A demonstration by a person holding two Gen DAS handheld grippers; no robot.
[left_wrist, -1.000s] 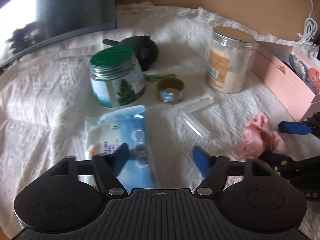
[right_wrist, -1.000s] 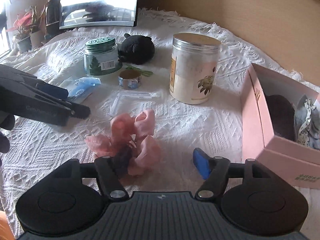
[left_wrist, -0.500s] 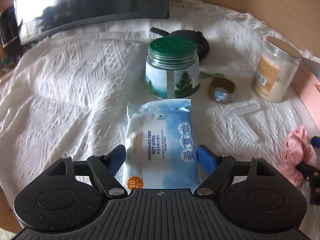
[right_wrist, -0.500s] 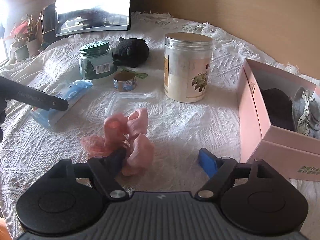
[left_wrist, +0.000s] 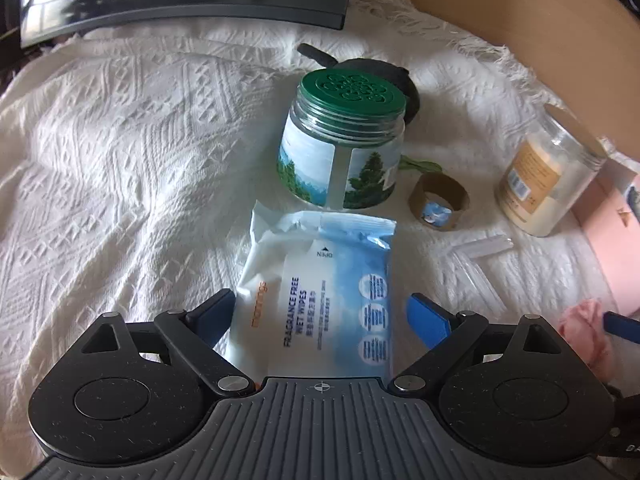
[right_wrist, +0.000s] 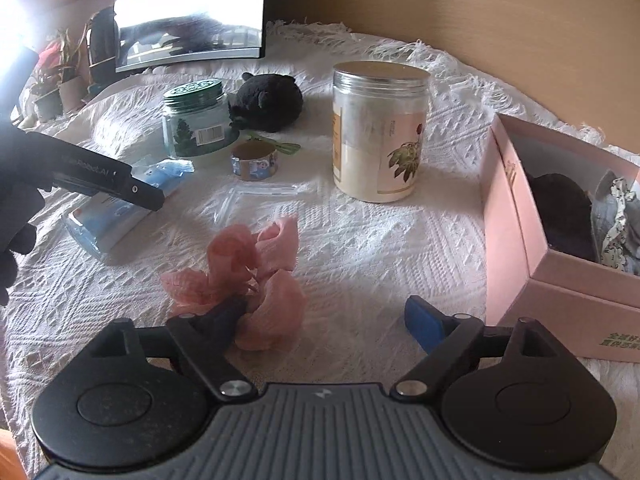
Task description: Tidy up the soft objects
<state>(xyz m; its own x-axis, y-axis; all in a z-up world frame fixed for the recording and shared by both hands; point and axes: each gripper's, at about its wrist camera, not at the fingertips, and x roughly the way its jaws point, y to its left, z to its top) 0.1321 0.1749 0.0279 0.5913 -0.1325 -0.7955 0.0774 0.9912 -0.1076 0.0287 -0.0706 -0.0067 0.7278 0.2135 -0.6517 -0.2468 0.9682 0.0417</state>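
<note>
— Now that the left gripper [left_wrist: 320, 314] has swung over from bare cloth, what sits between its fingers?

— The wet wipes pack [left_wrist: 320, 292], flat on the white bedspread [left_wrist: 120, 160], fingers apart either side, not yet clamped.

— And the right gripper [right_wrist: 324, 316]?

— Fingers apart too, its left one touching the pink scrunchie [right_wrist: 256, 276]; it has barely shifted.

— Farther off?

— The pink box [right_wrist: 516, 216] at the right already holds soft things; the wipes probably go there.
</note>
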